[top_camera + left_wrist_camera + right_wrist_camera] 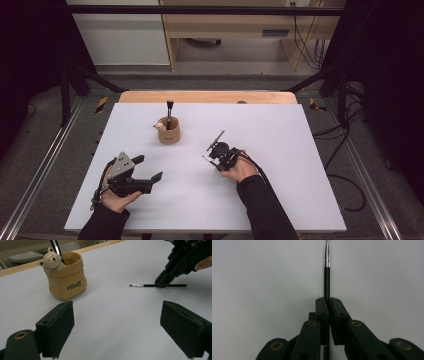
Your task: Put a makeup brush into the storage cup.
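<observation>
A: Where is the thin brush [160,285] right now?

B: Lying flat on the white surface [280,200], right of the middle and a little nearer the person's edge than the far edge. In the left gripper view its dark handle rests on the sheet with the metal ferrule and tip pointing towards the cup. The right tool [329,302] has its jaws closed down on the handle; in the right gripper view the two pads meet on either side of the shaft, and the ferrule sticks out beyond them.

A: So the grasp is made?

B: I'd judge so. The pinch looks complete, but the brush is not yet lifted off the sheet.

A: And the left tool [117,330]?

B: Wide open, nothing between its pads, held over the near left part of the surface, pointing towards the cup.

A: The cup being where?

B: The tan cup [169,131] with a small bear figure [51,260] on its rim stands towards the far edge, left of the middle, well apart from the brush. A larger dark brush [169,111] already stands upright in it.

A: Then the next move?

B: Most likely a lift, then a carry towards the cup, tipping the brush upright so the handle goes in. The shaft is thin, so it may swivel in the pads; a steady rise would help, and the opening must be entered beside the standing brush.
</observation>
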`<act>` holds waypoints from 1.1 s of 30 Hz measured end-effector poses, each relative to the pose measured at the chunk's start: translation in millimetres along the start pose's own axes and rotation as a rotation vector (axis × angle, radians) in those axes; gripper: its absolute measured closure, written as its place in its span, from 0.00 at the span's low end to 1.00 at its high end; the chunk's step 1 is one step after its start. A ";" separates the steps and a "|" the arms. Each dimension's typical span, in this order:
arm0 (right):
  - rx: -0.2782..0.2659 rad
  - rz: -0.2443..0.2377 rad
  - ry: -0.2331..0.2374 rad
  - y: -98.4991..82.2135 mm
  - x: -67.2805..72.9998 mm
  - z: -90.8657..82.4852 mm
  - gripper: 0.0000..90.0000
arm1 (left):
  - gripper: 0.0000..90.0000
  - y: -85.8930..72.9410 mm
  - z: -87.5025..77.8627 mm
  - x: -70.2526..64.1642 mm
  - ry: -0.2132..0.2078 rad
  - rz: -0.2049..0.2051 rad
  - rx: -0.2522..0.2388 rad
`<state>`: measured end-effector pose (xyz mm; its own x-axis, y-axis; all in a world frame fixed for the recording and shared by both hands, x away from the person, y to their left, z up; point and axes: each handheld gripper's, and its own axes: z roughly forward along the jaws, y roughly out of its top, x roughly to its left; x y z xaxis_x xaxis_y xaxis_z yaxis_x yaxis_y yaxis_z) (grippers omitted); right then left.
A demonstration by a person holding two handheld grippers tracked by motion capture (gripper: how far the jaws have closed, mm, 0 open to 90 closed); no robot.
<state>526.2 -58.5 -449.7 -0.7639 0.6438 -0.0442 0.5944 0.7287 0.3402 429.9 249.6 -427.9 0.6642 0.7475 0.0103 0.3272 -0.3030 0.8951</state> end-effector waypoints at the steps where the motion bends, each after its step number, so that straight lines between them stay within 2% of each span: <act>1: 0.003 0.006 -0.003 0.3 0.9 -0.2 0.95 | 0.13 0.0 0.0 0.1 0.000 -0.002 -0.002; 4: -0.009 -0.005 0.001 -0.7 0.2 -1.5 0.95 | 0.12 0.0 -0.3 0.7 -0.001 -0.005 -0.001; 7: -0.020 0.013 0.009 -0.9 1.6 -7.2 0.95 | 0.12 0.1 -0.6 0.9 -0.001 -0.008 -0.002; 8: -0.032 -0.007 0.012 -1.6 0.6 -8.8 0.95 | 0.12 0.2 -0.6 0.8 -0.001 -0.008 -0.002; 11: -0.053 -0.003 0.022 -2.3 1.8 -15.9 0.95 | 0.12 0.3 -0.6 0.6 -0.002 -0.009 -0.002; 22: -0.150 -0.015 0.038 -8.7 6.9 -39.5 0.95 | 0.13 1.3 -1.6 0.0 0.002 -0.017 -0.003; 29: -0.241 -0.008 0.064 -17.3 10.0 -55.7 0.95 | 0.13 3.0 -1.9 -2.5 -0.002 -0.026 -0.010; 33: -0.278 -0.009 0.064 -23.9 11.5 -60.3 0.95 | 0.13 4.3 -2.0 -4.5 -0.011 -0.033 -0.013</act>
<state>488.1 -82.6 -401.7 -0.7882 0.6154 0.0082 0.5028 0.6361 0.5853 426.9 246.2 -423.2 0.6604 0.7505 -0.0242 0.3401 -0.2702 0.9007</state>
